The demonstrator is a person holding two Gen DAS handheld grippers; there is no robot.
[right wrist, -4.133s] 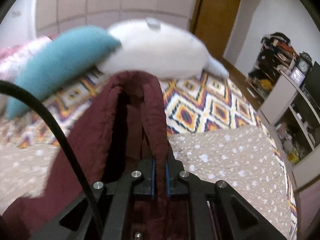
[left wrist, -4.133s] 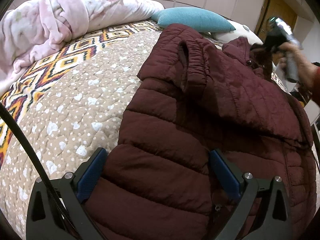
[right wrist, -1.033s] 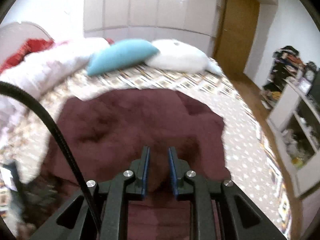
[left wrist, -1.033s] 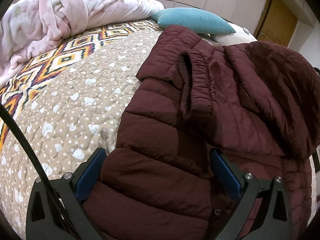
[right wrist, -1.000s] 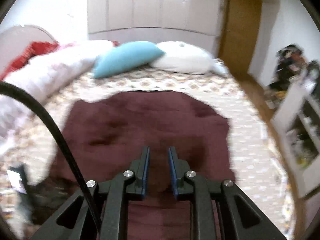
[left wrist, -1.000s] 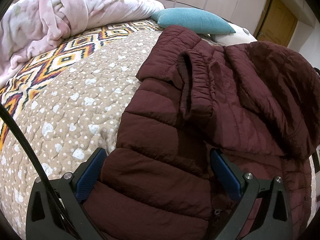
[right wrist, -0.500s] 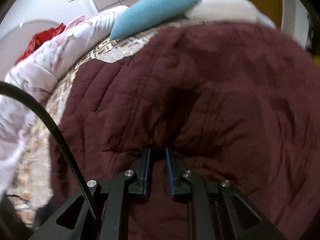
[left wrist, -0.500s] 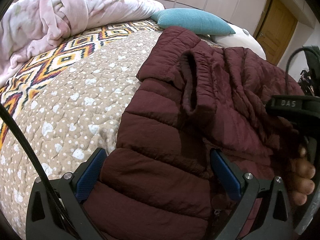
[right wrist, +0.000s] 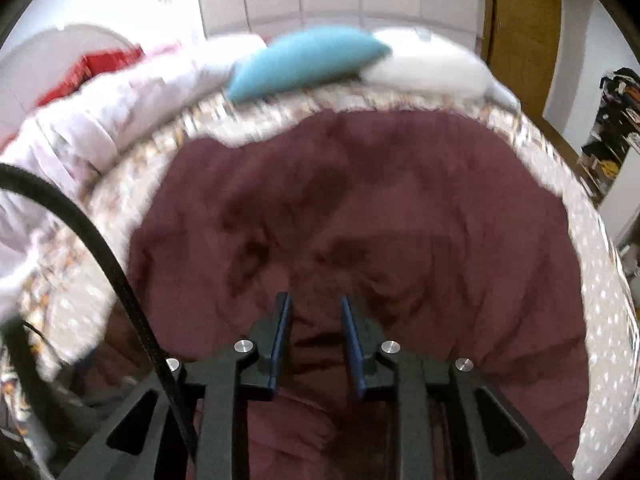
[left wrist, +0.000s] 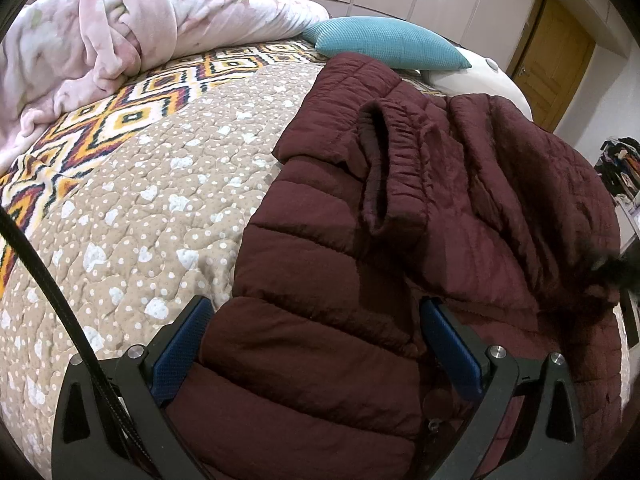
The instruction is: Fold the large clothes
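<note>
A dark maroon puffer jacket (left wrist: pixel 400 208) lies on the bed, its right part folded over the body, an elastic cuff (left wrist: pixel 376 160) showing near the middle. My left gripper (left wrist: pixel 316 344) is wide open, its blue pads resting on either side of the jacket's near edge. In the right wrist view the jacket (right wrist: pixel 360 208) fills the middle, blurred by motion. My right gripper (right wrist: pixel 315 320) is open a little above the jacket and holds nothing.
The bed has a beige dotted quilt (left wrist: pixel 152 184) with a diamond-pattern band. A pink blanket (left wrist: pixel 104 28) is heaped at the far left. A teal pillow (left wrist: pixel 384 42) and a white pillow (left wrist: pixel 480 76) lie at the head. A wooden door (left wrist: pixel 552 52) and cluttered shelves (right wrist: pixel 612 128) stand on the right.
My right gripper has let go of the jacket's folded part, opened and pulled back and up. The folded part now rests on the jacket body. My left gripper has not moved.
</note>
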